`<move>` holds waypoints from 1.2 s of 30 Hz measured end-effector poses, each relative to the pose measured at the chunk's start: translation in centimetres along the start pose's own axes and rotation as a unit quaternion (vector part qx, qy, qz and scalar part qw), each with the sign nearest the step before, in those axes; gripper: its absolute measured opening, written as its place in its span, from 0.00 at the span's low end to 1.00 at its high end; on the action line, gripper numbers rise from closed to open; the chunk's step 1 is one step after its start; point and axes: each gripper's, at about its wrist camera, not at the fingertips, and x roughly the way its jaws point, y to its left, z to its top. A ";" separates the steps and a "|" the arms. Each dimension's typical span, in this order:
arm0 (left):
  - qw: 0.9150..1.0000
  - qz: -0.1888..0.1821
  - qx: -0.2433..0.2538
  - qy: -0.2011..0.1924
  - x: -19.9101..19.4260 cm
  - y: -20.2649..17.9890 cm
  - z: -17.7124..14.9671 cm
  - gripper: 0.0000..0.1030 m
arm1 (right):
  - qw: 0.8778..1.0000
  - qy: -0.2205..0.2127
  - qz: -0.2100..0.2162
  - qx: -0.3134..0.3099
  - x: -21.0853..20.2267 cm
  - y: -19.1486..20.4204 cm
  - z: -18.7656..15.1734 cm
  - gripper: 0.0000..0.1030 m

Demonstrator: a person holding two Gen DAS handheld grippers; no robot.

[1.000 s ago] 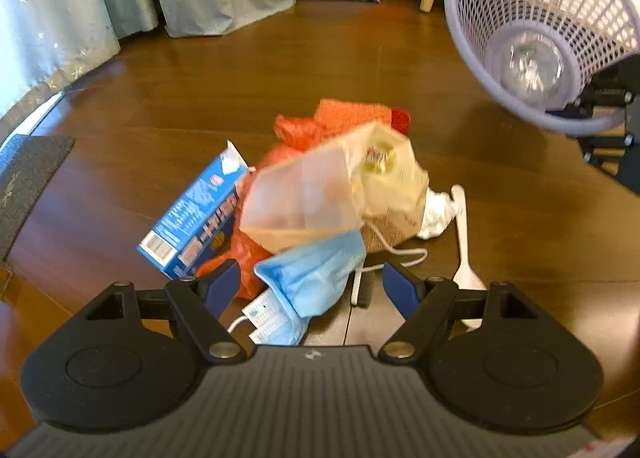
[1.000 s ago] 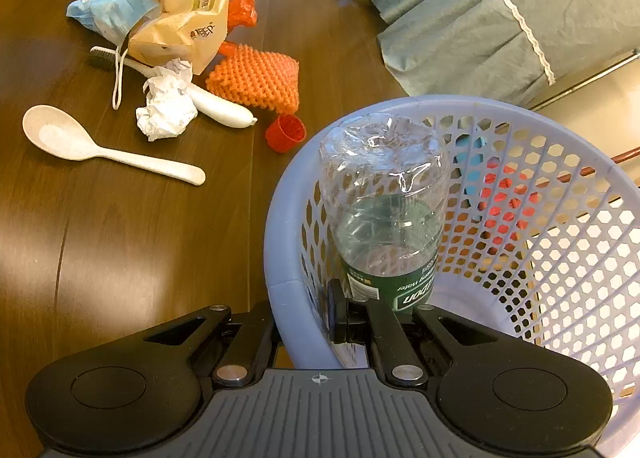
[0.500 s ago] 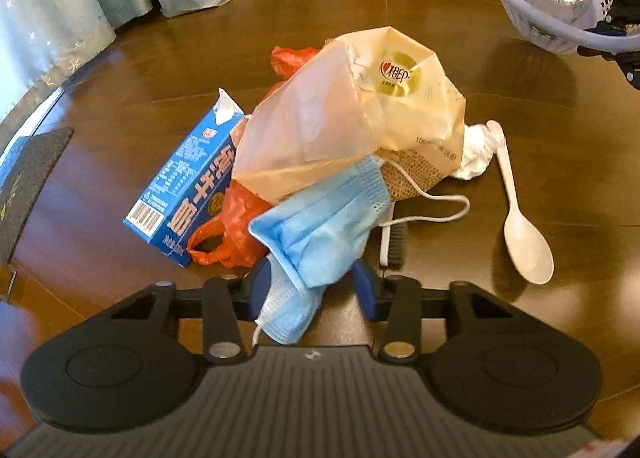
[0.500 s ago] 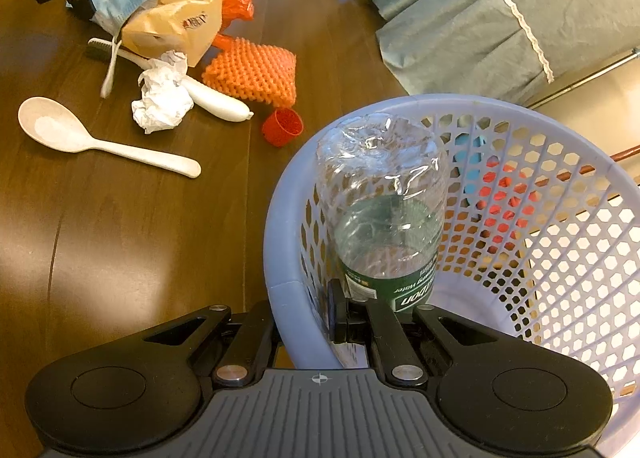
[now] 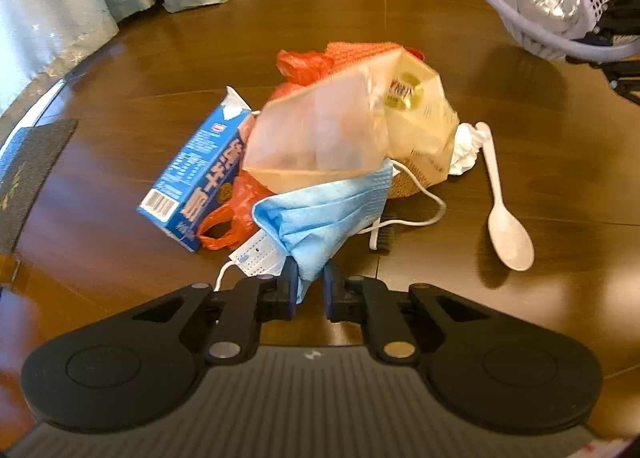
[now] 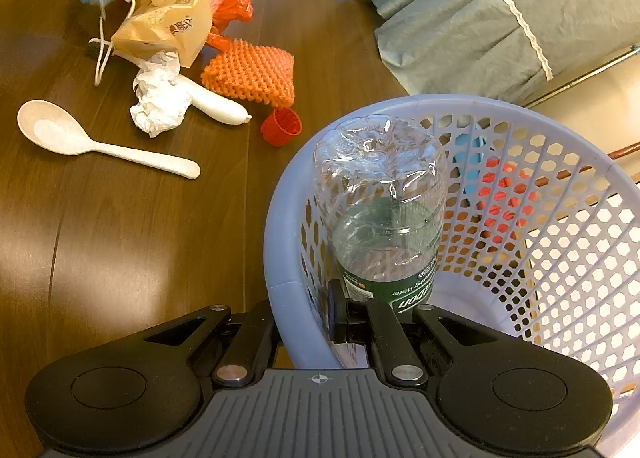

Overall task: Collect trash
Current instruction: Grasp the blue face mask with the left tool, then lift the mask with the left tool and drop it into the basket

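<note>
Left gripper (image 5: pixel 311 278) pinching the blue face mask (image 5: pixel 324 217); right gripper (image 6: pixel 308 318) clamped on the basket (image 6: pixel 280 258) rim.

Left fingers (image 5: pixel 290 282) pressed in on a corner of the mask at the near edge of the trash pile on the brown wooden bench (image 5: pixel 520 338). Mask lies under a tan plastic bag (image 5: pixel 320 137), beside a blue carton (image 5: pixel 196 181) and an orange bag (image 5: pixel 228 217). White spoon (image 5: pixel 504 217) and crumpled tissue (image 5: pixel 464 145) sit right of the pile. Right wrist view: one finger (image 6: pixel 334 310) inside the lavender basket wall, the other outside, gripping the rim. Clear bottle (image 6: pixel 380 209) stands upside down inside. Orange mesh pad (image 6: pixel 252 71) and red cap (image 6: pixel 281 126) on the bench near the basket.
</note>
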 end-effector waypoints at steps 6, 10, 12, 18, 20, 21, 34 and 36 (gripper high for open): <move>1.000 0.007 -0.016 -0.017 -3.6 0.7 0.5 0.08 | 1.000 0.000 0.000 0.003 0.0 -0.2 0.0 0.03; 0.999 0.010 -0.023 -0.034 -5.8 1.0 1.7 0.08 | 1.000 0.000 0.000 0.005 0.0 -0.2 0.0 0.03; 0.999 0.009 -0.026 -0.044 -6.8 0.8 2.4 0.08 | 1.000 0.000 0.000 0.005 0.0 -0.2 0.1 0.03; 0.997 -0.010 -0.017 -0.074 -8.3 -0.4 5.1 0.08 | 1.000 0.000 0.001 0.006 -0.1 -0.1 0.1 0.03; 0.996 -0.018 -0.012 -0.084 -8.4 -1.0 6.1 0.08 | 1.000 0.000 0.001 0.005 -0.1 0.0 0.1 0.03; 0.996 -0.025 -0.011 -0.087 -8.3 -1.2 6.6 0.08 | 1.000 -0.001 0.001 0.005 -0.1 0.0 0.2 0.03; 0.974 -0.135 0.076 -0.164 -8.9 -8.4 17.5 0.09 | 1.000 -0.004 0.003 0.010 -0.5 0.2 0.2 0.03; 0.969 -0.144 0.093 -0.179 -8.7 -9.8 19.4 0.09 | 1.000 -0.004 0.004 0.014 -0.5 0.1 0.2 0.03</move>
